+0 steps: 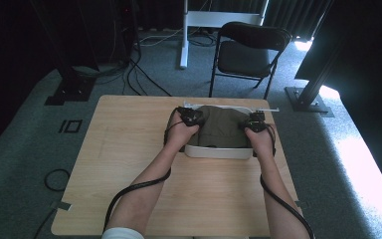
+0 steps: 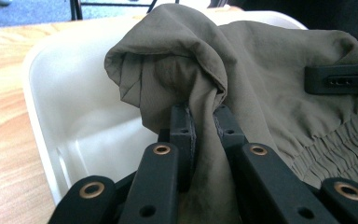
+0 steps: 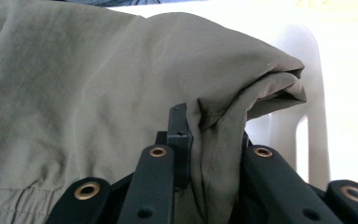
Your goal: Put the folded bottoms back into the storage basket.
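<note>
Item: olive-green folded cloth garment (image 1: 221,127), lying in the white plastic rectangular tub (image 1: 219,152) at the light wooden desk's (image 1: 129,169) 12 o'clock. Left claw (image 2: 200,122) and right claw (image 3: 205,126) each clamped on a fold, at 9 and 3 o'clock. Placement seemingly near done; release outstanding.

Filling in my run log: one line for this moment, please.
left tongs: shut on olive garment | right tongs: shut on olive garment | garment over white tub

No legible text, label, brand, number or sign appears on any surface in the three views.
</note>
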The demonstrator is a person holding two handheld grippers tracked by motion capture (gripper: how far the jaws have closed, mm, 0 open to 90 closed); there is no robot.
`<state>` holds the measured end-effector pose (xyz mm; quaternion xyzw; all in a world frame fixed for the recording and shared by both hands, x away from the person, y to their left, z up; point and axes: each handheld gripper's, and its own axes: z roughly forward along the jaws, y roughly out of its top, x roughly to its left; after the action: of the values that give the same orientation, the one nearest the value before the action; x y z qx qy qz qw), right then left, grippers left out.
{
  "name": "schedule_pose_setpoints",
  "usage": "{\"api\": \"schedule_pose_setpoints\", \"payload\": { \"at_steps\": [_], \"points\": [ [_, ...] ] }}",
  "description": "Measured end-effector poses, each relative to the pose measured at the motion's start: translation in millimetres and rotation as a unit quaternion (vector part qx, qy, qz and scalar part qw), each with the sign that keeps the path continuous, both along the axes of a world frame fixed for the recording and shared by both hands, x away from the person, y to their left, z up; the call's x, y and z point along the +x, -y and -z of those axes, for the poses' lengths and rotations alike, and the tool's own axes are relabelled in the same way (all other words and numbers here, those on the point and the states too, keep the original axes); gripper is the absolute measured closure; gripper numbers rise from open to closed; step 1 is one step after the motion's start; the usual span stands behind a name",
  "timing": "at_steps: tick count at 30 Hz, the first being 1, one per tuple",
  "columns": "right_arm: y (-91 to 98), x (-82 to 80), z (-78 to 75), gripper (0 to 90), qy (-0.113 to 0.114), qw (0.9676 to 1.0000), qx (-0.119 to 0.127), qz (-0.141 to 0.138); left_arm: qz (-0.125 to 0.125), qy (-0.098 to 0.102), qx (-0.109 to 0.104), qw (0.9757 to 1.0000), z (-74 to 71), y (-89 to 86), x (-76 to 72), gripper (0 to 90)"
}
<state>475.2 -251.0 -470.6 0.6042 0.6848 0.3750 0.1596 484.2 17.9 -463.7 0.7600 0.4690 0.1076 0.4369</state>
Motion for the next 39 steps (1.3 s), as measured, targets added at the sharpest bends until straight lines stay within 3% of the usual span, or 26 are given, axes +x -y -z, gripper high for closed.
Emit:
{"api": "schedule_pose_setpoints", "payload": {
  "at_steps": [6,8,19,23,24,28,35,39],
  "points": [
    [-2.0,2.5,9.5,79.1,-0.011,0.9999,-0.006,0.002,-0.005,-0.007,0.010,0.9999,8.8,0.9,2.5,83.3],
    [-3.3,4.2,14.7,79.1,-0.016,0.9998,-0.010,0.002,-0.006,-0.009,0.023,0.9997,11.8,2.8,3.6,83.2],
    [-5.1,8.7,15.0,78.6,-0.027,0.9993,-0.027,0.002,-0.008,-0.026,0.037,0.9990,19.8,7.2,9.1,82.1],
    [-4.6,10.7,15.3,71.3,-0.034,0.9991,-0.025,0.001,-0.001,-0.031,0.034,0.9989,19.8,7.4,10.7,63.3],
    [-4.0,11.0,15.4,69.7,-0.035,0.9991,-0.023,-0.001,0.000,-0.033,0.033,0.9989,19.6,7.6,10.8,63.3],
    [-5.3,9.8,14.5,57.2,-0.023,0.9994,-0.026,-0.007,0.012,-0.029,0.048,0.9983,18.5,12.4,9.5,47.0],
    [-6.5,6.7,15.1,47.9,-0.010,0.9996,-0.020,-0.020,0.009,-0.025,0.037,0.9990,17.0,14.1,6.4,33.6],
    [-6.6,4.8,14.4,46.0,-0.007,0.9997,-0.013,-0.022,0.010,-0.014,0.041,0.9990,14.4,14.3,4.1,32.7]
  ]
}}
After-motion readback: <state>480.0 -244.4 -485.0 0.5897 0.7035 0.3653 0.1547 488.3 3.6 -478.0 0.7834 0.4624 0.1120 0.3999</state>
